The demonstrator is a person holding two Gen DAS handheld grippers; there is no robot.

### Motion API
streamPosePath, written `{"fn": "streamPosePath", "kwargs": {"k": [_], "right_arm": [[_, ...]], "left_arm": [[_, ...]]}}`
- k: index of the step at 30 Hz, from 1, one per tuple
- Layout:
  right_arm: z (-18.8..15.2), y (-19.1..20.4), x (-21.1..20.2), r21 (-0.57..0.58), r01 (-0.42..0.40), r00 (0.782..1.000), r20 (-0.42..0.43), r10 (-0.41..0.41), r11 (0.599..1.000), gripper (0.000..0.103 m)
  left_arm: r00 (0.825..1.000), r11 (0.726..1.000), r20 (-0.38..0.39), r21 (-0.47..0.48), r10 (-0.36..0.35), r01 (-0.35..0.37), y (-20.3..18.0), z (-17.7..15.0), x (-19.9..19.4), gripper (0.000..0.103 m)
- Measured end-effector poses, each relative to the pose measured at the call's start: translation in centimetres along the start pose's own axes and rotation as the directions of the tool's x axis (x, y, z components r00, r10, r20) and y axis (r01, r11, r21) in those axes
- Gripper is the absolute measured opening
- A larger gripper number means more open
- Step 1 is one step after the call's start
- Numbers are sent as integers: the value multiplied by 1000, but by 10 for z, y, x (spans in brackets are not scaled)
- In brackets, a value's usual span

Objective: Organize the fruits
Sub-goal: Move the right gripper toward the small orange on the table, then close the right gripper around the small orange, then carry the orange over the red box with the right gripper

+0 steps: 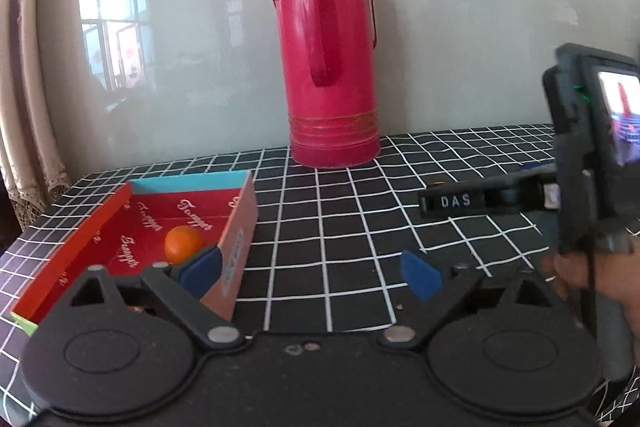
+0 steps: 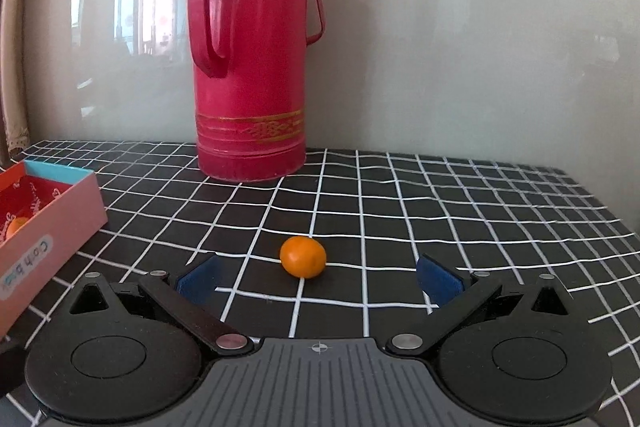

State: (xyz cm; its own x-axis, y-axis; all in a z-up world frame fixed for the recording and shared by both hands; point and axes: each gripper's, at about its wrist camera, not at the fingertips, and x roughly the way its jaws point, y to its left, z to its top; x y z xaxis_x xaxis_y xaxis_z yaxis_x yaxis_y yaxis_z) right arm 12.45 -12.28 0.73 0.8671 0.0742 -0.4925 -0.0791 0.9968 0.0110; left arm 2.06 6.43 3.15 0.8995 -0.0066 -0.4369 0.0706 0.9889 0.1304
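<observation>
Hovering: left claw (image 1: 310,269) open, empty, at box (image 1: 240,227) rim | orange inside box (image 1: 182,243) near bench's left edge | right claw (image 2: 318,281) open, empty | loose orange (image 2: 303,255) mid-bench before it

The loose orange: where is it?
Right wrist view: the orange lies on the checked cloth, ahead of the open right gripper, before the red flask.

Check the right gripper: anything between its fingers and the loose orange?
Nothing. In the right wrist view the right gripper stands open, and only bare checked cloth lies between it and the orange.
</observation>
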Motion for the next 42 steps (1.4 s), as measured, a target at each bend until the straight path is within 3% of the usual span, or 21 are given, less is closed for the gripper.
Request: {"fn": "streamPosePath", "kwargs": {"k": [4, 11, 14, 20, 22, 24, 33, 35, 38, 42], "right_arm": [[6, -2, 14, 24, 2, 1000, -18, -2, 1000, 103], [13, 8, 32, -29, 24, 999, -23, -25, 999, 102], [15, 13, 43, -49, 21, 998, -52, -23, 999, 82], [10, 13, 56, -22, -4, 994, -106, 2, 1000, 80], [9, 13, 58, -21, -10, 993, -119, 8, 1000, 65], [7, 13, 62, -14, -17, 990, -143, 15, 1000, 58], [6, 17, 62, -24, -19, 990, -143, 15, 1000, 51], [6, 18, 62, -32, -14, 990, -137, 10, 999, 48], [5, 19, 60, -45, -11, 991, -131, 5, 999, 34], [3, 18, 58, -41, -20, 991, -133, 14, 999, 34]], "left_arm": [[1000, 1000, -7, -13, 5, -5, 9, -1, -1, 92], [997, 996, -75, -87, -13, 7, 24, -1, 6, 93], [997, 995, -83, -104, -6, -2, 30, -2, 6, 93], [994, 990, -109, -141, -11, -5, 40, -5, 5, 93], [993, 989, -115, -150, -7, -10, 43, -5, 4, 93], [993, 988, -119, -156, -3, -16, 45, -5, 4, 93], [990, 986, -137, -166, 10, -33, 51, -7, 0, 93], [990, 985, -144, -167, 11, -35, 51, -7, 1, 93], [989, 985, -146, -169, 11, -36, 50, -7, 1, 93], [989, 986, -149, -163, 12, -37, 47, -8, 2, 93]]}}
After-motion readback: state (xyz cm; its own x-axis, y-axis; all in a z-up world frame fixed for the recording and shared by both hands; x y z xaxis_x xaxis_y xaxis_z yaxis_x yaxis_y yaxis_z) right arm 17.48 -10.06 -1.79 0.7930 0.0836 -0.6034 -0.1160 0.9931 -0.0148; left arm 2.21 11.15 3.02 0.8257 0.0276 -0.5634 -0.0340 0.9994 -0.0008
